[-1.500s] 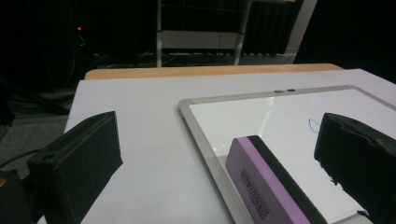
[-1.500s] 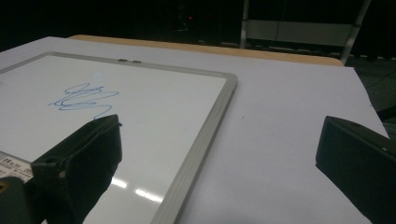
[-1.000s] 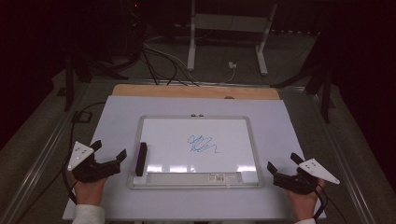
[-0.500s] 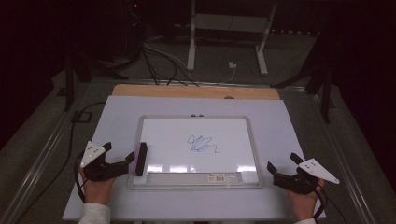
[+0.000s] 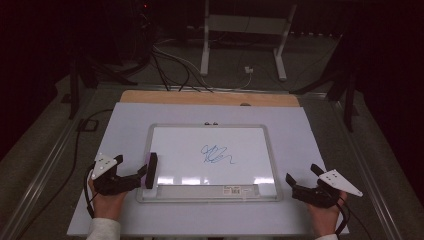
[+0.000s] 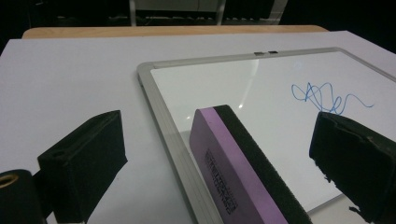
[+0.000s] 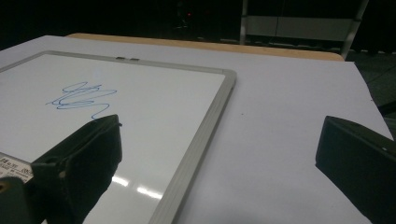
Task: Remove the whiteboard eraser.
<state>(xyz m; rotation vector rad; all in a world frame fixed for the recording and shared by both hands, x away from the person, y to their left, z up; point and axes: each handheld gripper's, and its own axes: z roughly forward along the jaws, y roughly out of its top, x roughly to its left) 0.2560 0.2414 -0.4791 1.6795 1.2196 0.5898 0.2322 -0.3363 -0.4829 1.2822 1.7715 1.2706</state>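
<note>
The eraser (image 5: 151, 170) stands on its long edge at the left rim of the whiteboard (image 5: 265, 150), purple body toward the frame and black felt toward the white surface, which puts it in easy reach of the left gripper (image 5: 141, 178) and lets the jaws close on its two broad faces. In the left gripper view the eraser (image 6: 245, 163) sits between the two black jaws, which stand wide with a clear gap on each side, so nothing is gripped yet; my reading is that the hand is lined up to clamp it. Out on the board lies the blue scribble (image 5: 216, 155), near the middle and well apart from the eraser, likely what the felt is meant for. The board rests flat in the middle of the pale table (image 5: 125, 125), bottom rail toward the person, so both hands can reach it. The right gripper (image 5: 291, 183) rests at the board's lower right corner, its jaws wide and empty, seemingly waiting or ready to steady the frame. The eraser's near end is cut off by the bottom of the left gripper view, and the small print on its purple side is too blurred to read. The label (image 5: 242, 189) on the bottom rail is equally illegible. Whether the eraser leans on the frame or stands free I cannot tell. The room beyond the table is dark, with only cables and stand legs to make out.
</note>
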